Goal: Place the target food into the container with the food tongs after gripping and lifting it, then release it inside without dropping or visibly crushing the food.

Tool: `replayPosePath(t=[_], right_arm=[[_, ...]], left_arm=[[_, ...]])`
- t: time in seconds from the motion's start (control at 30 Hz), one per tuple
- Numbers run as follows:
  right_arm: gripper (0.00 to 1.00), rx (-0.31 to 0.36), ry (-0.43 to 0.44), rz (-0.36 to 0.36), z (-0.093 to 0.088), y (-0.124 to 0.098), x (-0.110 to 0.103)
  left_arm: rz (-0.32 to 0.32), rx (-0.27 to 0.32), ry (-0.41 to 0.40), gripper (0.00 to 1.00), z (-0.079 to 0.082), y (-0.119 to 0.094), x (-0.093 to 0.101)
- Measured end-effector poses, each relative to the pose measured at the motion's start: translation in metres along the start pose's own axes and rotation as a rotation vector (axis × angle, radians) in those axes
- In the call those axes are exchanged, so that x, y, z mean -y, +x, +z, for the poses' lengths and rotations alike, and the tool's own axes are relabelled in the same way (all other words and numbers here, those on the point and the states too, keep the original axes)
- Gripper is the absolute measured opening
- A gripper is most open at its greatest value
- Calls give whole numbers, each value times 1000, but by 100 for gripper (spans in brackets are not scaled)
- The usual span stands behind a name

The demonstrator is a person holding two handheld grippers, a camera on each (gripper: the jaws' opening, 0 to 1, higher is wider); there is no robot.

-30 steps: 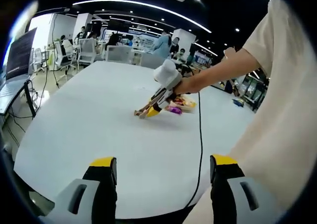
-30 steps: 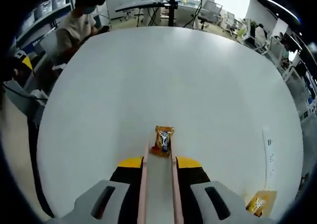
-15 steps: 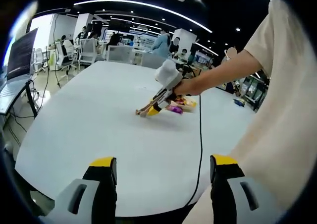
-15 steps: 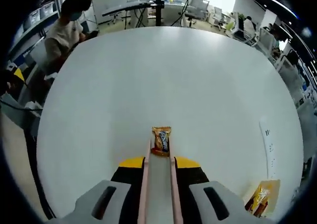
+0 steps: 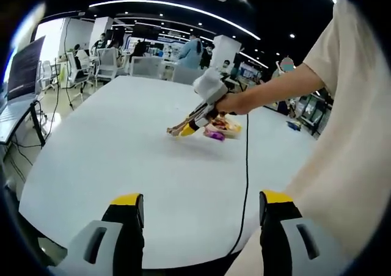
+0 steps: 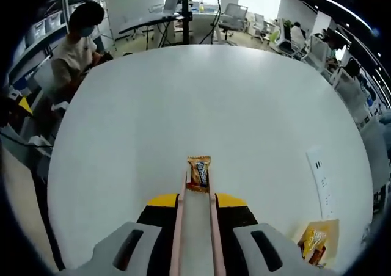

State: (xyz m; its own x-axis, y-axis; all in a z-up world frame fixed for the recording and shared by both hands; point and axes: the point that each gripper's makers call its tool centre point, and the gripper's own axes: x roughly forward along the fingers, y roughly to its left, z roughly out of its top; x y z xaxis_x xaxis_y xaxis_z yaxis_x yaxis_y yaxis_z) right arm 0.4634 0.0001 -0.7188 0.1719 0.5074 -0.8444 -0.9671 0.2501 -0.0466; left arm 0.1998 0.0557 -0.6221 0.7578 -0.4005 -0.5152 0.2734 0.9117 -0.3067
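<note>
**Snack pinched in tongs, container off to one side**

Right gripper (image 6: 195, 193) is squeezing the food tongs (image 6: 195, 227) nearly closed; their tips are pinching a small orange wrapped snack (image 6: 198, 171) just above the white table (image 6: 183, 105). The snack's long axis is running straight on from the tongs. In the left gripper view the tongs (image 5: 183, 128) are hanging beside a container (image 5: 221, 127) of wrapped foods, tips pointing away from it, so the coming move looks like a swing back toward it. Left gripper (image 5: 200, 218) is sitting well away from the container, jaws spread wide and holding nothing. The right hand is nearer.
</note>
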Motion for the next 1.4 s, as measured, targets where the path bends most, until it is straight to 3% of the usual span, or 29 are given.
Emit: replayPosePath(t=[0.33, 0.93, 1.4], right_arm=[[21, 55, 57, -65, -2, -30, 26], [21, 94, 201, -238, -48, -105, 97], [21, 111, 247, -311, -68, -140, 130]], left_arm=[[-24, 0, 37, 77, 9, 4, 6], [-80, 3, 109, 77, 20, 13, 28], [-94, 1, 135, 77, 24, 18, 36]])
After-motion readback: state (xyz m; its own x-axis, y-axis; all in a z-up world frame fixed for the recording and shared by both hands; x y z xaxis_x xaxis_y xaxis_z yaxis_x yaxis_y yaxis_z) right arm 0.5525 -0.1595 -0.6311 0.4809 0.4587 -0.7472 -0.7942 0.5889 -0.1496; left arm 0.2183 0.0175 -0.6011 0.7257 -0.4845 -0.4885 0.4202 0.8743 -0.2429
